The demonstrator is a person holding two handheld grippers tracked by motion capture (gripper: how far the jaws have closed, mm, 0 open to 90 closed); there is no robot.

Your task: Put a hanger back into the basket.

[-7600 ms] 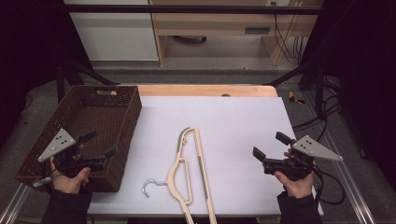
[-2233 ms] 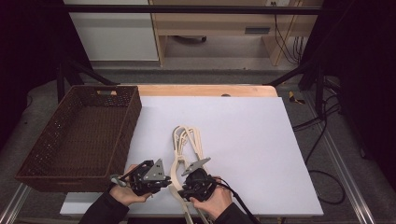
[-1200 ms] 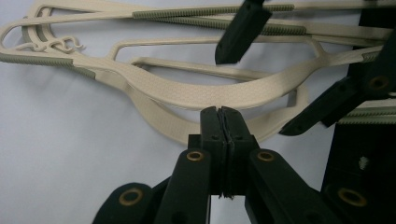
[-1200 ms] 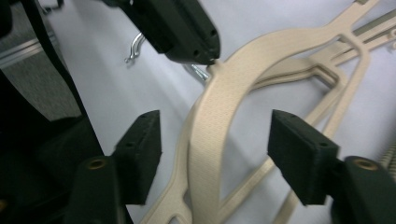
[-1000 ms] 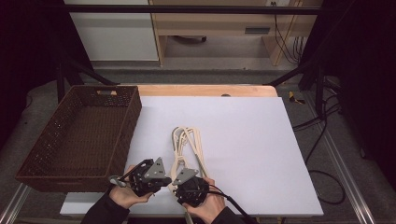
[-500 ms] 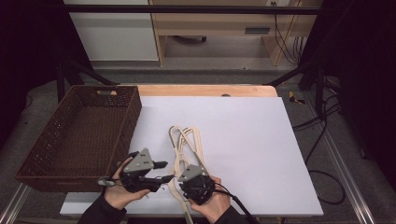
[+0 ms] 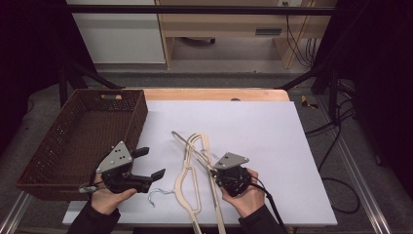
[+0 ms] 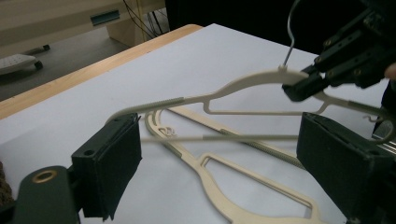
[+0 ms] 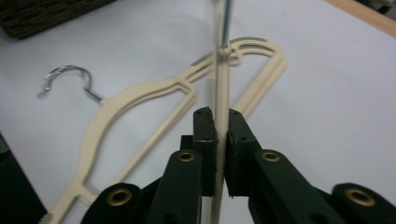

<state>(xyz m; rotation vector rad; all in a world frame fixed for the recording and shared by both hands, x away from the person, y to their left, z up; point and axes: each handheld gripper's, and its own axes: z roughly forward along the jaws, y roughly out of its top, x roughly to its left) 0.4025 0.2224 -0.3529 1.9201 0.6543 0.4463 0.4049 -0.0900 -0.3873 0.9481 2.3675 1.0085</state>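
Grey floor (image 7: 234, 78), white cabinet (image 7: 119, 31), wooden shelf unit (image 7: 229, 22), dark surroundings

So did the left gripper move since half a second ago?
Yes. The left gripper swung away from the hangers, toward the wicker basket, with jaws wide open.

A brown wicker basket (image 7: 83, 141) sits on the table's (image 7: 272, 122) left.

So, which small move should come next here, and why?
Probably carry the lifted hanger left toward the basket. The right gripper is shut on it and it is tilted up above the second hanger lying on the table; the left gripper is open.
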